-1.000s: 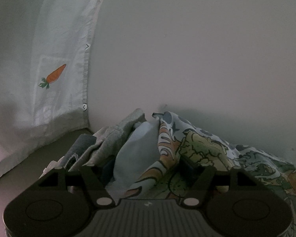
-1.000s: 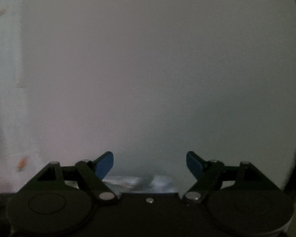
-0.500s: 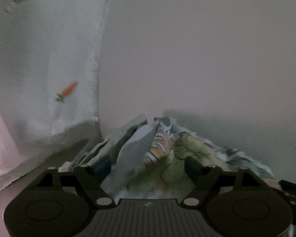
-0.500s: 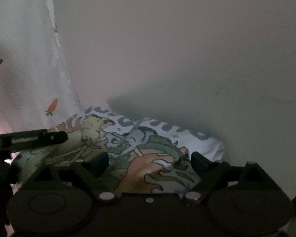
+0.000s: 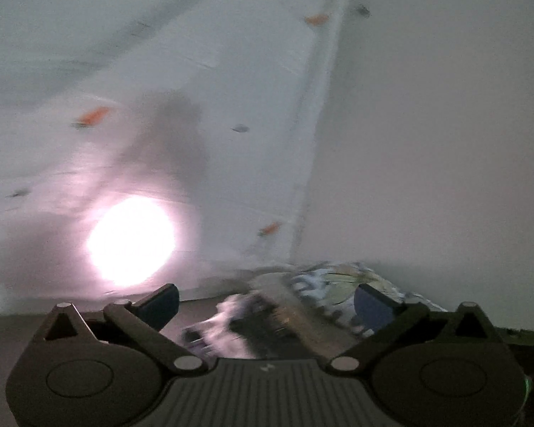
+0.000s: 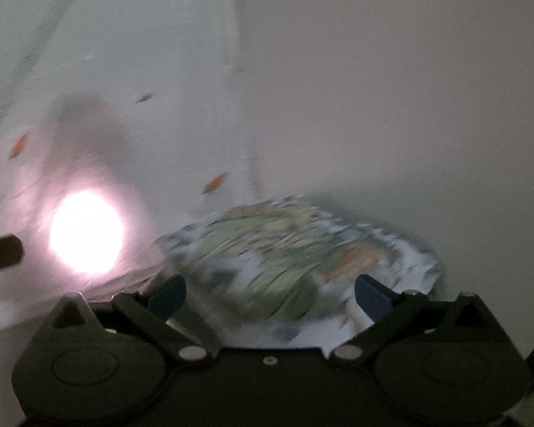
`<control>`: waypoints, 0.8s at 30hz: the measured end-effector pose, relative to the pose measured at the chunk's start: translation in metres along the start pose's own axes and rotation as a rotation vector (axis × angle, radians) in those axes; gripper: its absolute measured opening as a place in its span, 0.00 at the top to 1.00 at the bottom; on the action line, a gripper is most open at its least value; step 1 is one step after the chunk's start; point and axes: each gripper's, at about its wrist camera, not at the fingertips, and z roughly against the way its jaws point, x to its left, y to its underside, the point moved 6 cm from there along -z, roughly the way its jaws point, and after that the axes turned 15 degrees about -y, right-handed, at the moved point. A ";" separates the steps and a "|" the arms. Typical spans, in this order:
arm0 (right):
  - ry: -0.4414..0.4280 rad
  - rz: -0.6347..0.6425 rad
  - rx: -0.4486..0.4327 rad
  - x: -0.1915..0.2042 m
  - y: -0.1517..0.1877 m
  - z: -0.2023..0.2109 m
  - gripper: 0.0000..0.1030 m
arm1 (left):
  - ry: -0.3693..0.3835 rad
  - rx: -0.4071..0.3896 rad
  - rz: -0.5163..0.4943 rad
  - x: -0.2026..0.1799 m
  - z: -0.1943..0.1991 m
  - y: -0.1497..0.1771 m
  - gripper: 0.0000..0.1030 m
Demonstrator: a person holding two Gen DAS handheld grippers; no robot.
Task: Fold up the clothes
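A colourful cartoon-print garment (image 6: 295, 245) lies bunched against a pale wall, blurred by motion; it also shows in the left wrist view (image 5: 338, 281). My right gripper (image 6: 270, 293) is open and empty just in front of it. My left gripper (image 5: 267, 300) is open and empty, with the garment's edge and some blurred dark and white cloth (image 5: 238, 320) between and behind its fingers. A white sheet with small carrot prints (image 5: 160, 89) hangs to the left in both views (image 6: 106, 71).
A bright round light (image 5: 130, 240) glows through the white sheet (image 6: 85, 231). A plain pale wall (image 5: 427, 124) fills the right of both views (image 6: 391, 89). A dark bar (image 6: 0, 254) enters at the right wrist view's left edge.
Both grippers have pulled back and swung left; the carrot sheet and the light now fill the left side. The left gripper, first shut on the clothes, has opened and let go.
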 end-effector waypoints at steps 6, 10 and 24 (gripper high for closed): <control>-0.154 0.087 0.017 0.147 0.000 0.032 0.01 | -0.078 -0.040 -0.011 0.055 0.093 0.026 0.00; -0.235 0.127 0.023 0.197 -0.009 0.000 0.00 | -0.140 -0.062 0.024 0.095 0.151 0.046 0.00; -0.427 0.247 0.153 0.402 0.060 0.080 0.00 | -0.395 0.093 -0.002 0.220 0.308 0.123 0.00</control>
